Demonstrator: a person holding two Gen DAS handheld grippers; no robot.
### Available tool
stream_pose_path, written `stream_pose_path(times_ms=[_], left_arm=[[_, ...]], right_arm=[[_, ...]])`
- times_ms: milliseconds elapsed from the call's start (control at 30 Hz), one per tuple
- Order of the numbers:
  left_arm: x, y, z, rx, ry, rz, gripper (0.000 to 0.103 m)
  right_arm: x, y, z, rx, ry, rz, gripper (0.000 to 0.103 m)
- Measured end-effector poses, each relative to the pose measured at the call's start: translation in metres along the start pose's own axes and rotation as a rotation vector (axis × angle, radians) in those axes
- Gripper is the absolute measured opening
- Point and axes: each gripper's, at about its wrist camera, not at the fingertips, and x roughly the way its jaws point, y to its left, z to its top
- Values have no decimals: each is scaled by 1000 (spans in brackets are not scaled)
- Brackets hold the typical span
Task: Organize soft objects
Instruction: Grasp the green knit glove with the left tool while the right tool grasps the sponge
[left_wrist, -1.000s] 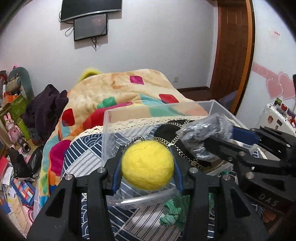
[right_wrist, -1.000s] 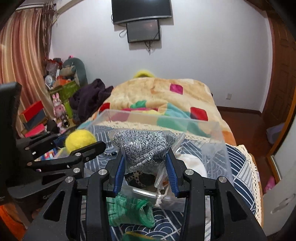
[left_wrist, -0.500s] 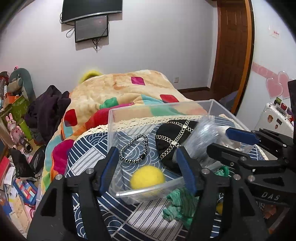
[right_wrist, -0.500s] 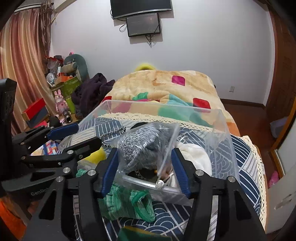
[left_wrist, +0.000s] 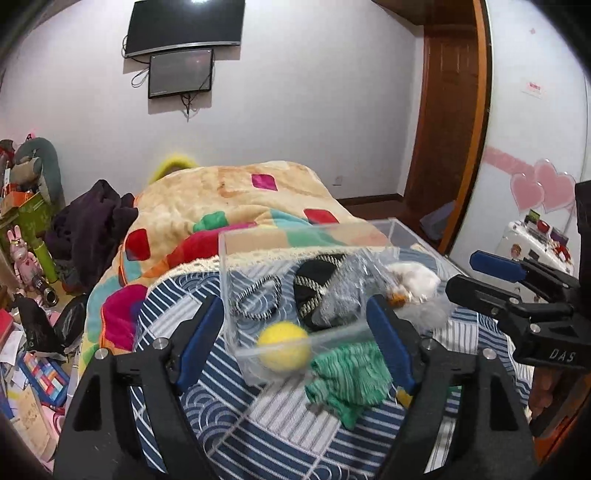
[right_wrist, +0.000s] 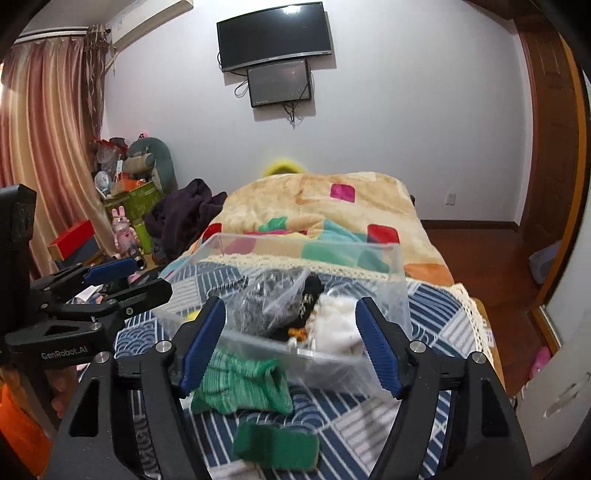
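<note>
Soft objects sat mostly in one clear plastic bin (left_wrist: 229, 266), centre of both frames, on the blue-and-white patterned cover (left_wrist: 258, 417). We counted five items in the bin from the left wrist view: one yellow felt ball (left_wrist: 283, 345) at the near left corner, one black-and-white braided band (left_wrist: 258, 299) behind it, one black chain-trimmed piece (left_wrist: 314, 280), one grey knit in a clear bag (left_wrist: 341, 291), one white fluffy item (left_wrist: 415, 278) on the right.

Outside the bin, two green pieces: one green knit piece (right_wrist: 240, 384) touching the near wall of the bin, and one darker green folded piece (right_wrist: 277, 445) lower centre of the right wrist frame, a bit blurred.

We had the left gripper (left_wrist: 295, 343) spread wide, nothing between the blue pads, framing the bin's near left corner. We had the right gripper (right_wrist: 290, 347) spread just as wide, also holding nothing, framing the bin's near wall; it showed at the right edge of the left view.

Background: one patchwork blanket (right_wrist: 332, 210) on the bed behind the bin, two screens (right_wrist: 275, 35) on the wall at upper centre.
</note>
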Motion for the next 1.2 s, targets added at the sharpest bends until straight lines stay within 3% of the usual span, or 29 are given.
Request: stream_pose_path(times_ms=[200,467,567,733,767,833,1200], left_arm=[[2,-11,-27,15,54,-10,80],[32,-24,-53,17,162,-17,78],[42,-25,-57,6,185,-35,67],[47,-29,-61,7,199,-69,32],[45,-29,-62,5,196,-78,29],[42,-26,-61,-6,189,-97,19],[1,-12,-54,-50,105,-95,13]], right_arm=[[1,-1,-25,5,51,-1,70],[13,0,-61,61,163,27,70],[20,3,-71,50,205,30,70],[30,2,-81,52,254,19,70],[30,2,-82,49,252,18,70],[26,3,-81,44,238,12,61],[-1,0,-67,17,121,-37,58]])
